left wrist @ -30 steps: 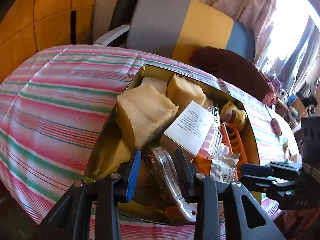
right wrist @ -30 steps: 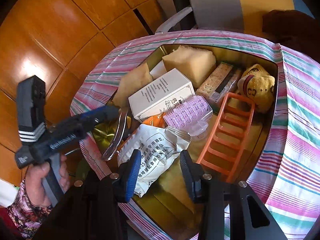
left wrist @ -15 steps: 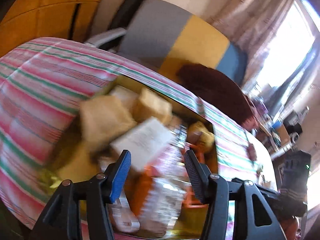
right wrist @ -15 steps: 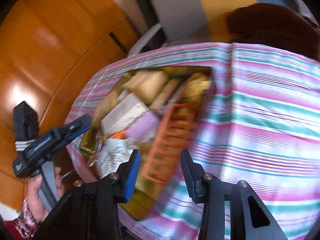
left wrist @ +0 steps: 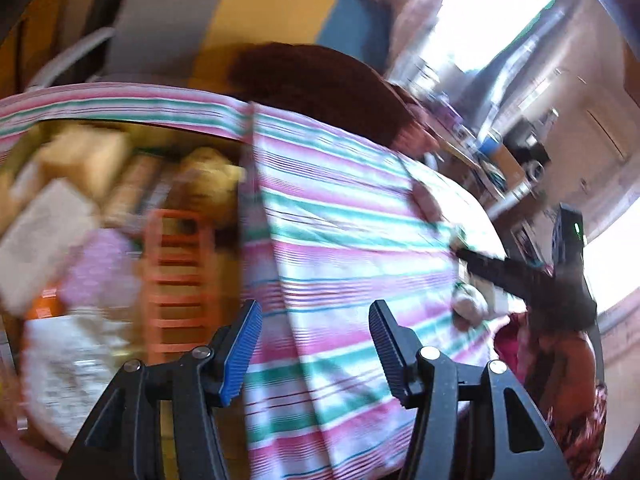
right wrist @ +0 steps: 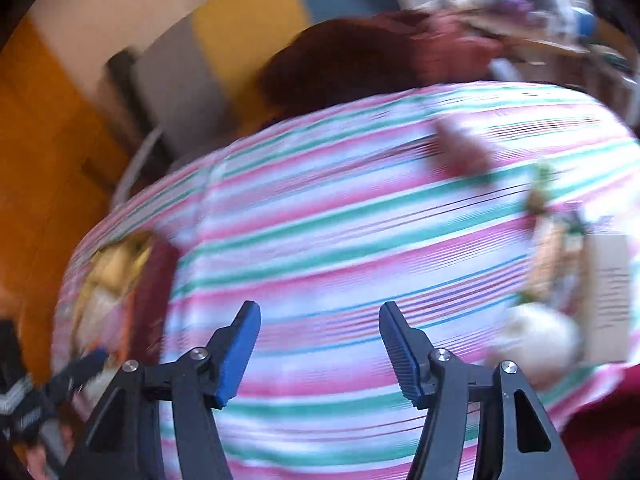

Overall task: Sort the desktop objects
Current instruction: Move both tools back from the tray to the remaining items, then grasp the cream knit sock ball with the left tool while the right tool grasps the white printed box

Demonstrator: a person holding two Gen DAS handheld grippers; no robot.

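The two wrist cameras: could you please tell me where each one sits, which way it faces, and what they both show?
Left wrist: on the left claw, looking forward and down over the pink-and-green striped cloth, with the gold box of sorted items at left; the right claw and a sleeve show at right.
Right wrist: on the right claw, jaws opening with nothing between them, facing the striped cloth; the left claw shows lower left.
Shared: the cloth, the box, the dark red cushion and the grey-yellow-blue chair back.
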